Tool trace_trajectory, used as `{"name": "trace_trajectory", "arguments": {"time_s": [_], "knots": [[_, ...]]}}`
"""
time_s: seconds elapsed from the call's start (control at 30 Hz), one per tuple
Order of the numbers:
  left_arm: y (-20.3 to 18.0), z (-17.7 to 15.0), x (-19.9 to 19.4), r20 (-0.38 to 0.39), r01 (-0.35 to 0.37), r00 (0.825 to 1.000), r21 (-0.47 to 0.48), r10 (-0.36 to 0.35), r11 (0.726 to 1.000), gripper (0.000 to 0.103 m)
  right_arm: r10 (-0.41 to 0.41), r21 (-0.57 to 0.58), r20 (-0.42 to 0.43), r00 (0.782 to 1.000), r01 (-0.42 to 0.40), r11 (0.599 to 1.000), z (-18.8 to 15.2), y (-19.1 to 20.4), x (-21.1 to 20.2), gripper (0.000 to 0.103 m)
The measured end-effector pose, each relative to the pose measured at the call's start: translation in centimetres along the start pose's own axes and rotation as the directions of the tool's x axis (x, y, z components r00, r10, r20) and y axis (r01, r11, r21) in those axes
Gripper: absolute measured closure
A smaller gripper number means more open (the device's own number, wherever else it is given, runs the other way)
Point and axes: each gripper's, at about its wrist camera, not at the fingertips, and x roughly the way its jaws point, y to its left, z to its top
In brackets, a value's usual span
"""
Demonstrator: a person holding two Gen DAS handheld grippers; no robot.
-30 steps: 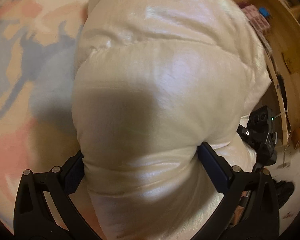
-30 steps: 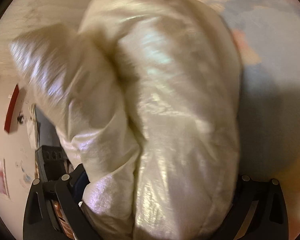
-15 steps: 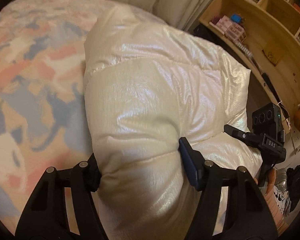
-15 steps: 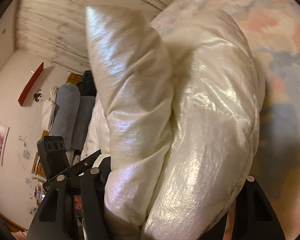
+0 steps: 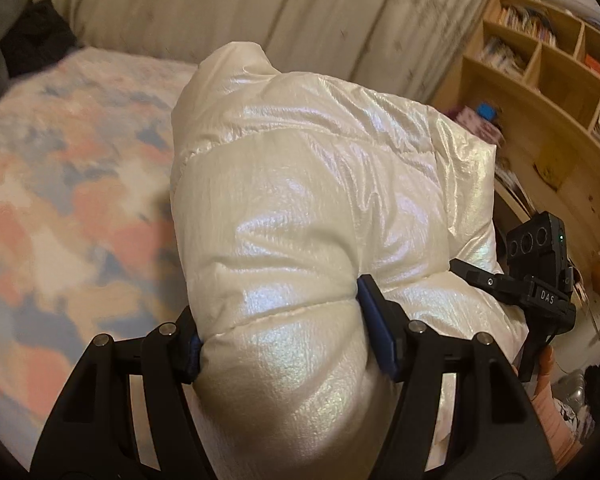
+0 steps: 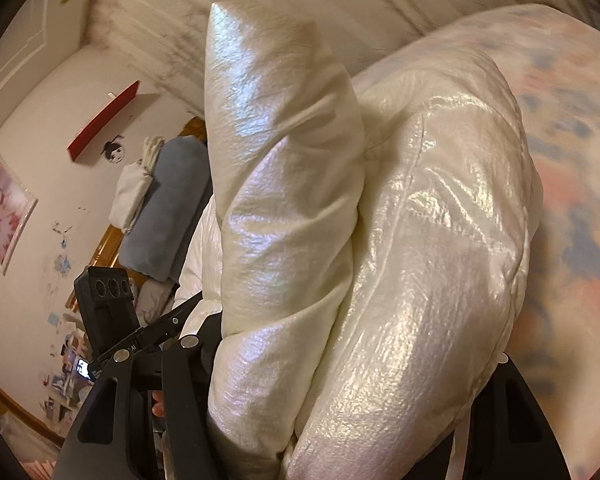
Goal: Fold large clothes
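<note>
A shiny cream puffer jacket (image 5: 312,216) fills both views; it also shows in the right wrist view (image 6: 420,240). My left gripper (image 5: 284,344) is shut on a thick fold of the jacket, which bulges between the blue pads. My right gripper (image 6: 352,364) is shut on another bunched part, with one padded section standing up on the left. Both hold the jacket lifted above a bed with a pastel pink, blue and cream cover (image 5: 68,208). The right gripper's body shows at the right of the left wrist view (image 5: 536,276).
Pale curtains (image 5: 260,12) hang behind the bed. Wooden shelves with books (image 5: 552,80) stand at the right. In the right wrist view a blue-grey bolster (image 6: 168,208), a red wall shelf (image 6: 104,120) and a poster (image 6: 4,208) are on the left.
Both grippers have risen and tilted up with the jacket; the views now show the curtains and walls instead of mostly bed cover. The jacket stays gripped in both.
</note>
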Motion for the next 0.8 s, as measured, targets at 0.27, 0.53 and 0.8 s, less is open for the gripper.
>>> {"name": "trace_trajectory", "arguments": {"time_s": [0.27, 0.53, 0.8], "knots": [[12.4, 10.2, -1.8, 0.065, -0.074, 0.996, 0.073, 0.069, 0.995, 0.04, 0.069, -0.065, 0.017, 0.997, -0.067, 0.996, 7.7, 5.5, 6.7, 0.041], [27.3, 13.7, 4.6, 0.007, -0.08, 0.997, 0.039, 0.08, 0.996, 0.04, 0.074, -0.026, 0.01, 0.997, -0.074, 0.997, 9.0, 5.0, 11.2, 0.041], [36.3, 9.1, 9.5, -0.019, -0.083, 0.996, -0.09, 0.082, 0.992, 0.021, 0.015, 0.099, -0.025, 1.0, -0.012, 0.995, 4.7, 2.0, 13.0, 0.028]]}}
